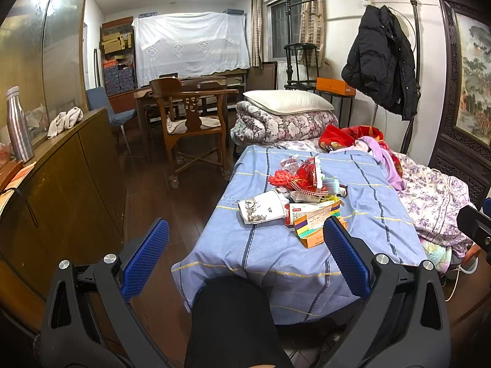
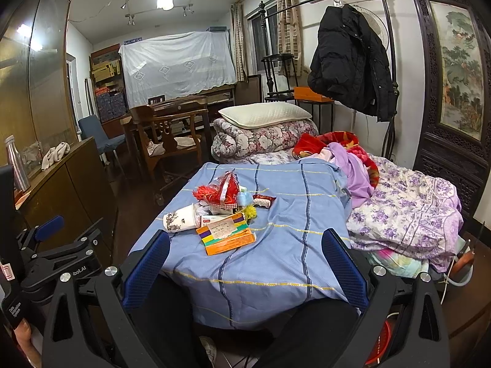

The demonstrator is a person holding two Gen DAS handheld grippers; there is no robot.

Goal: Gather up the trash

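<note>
A heap of trash lies on the blue striped sheet (image 1: 276, 254) of the bed. It holds a printed paper cup (image 1: 264, 210) (image 2: 181, 217) on its side, an orange medicine box (image 1: 316, 230) (image 2: 228, 236), a red-and-white wrapper (image 1: 307, 174) (image 2: 227, 190), a red net (image 1: 280, 179) and a small dark-red packet (image 2: 262, 201). My left gripper (image 1: 245, 239) is open, held short of the heap above the bed's near end. My right gripper (image 2: 245, 254) is open too, with the orange box just beyond its fingertips. Nothing is held.
A person's knees in black trousers (image 1: 230, 306) (image 2: 322, 322) are below the grippers. A wooden cabinet (image 1: 76, 184) with a metal bottle (image 1: 18, 125) lines the left. Floral bedding (image 2: 408, 211), folded quilts with a pillow (image 1: 285, 101), a wooden chair (image 1: 190, 122) and a black coat (image 2: 349, 61) surround the sheet.
</note>
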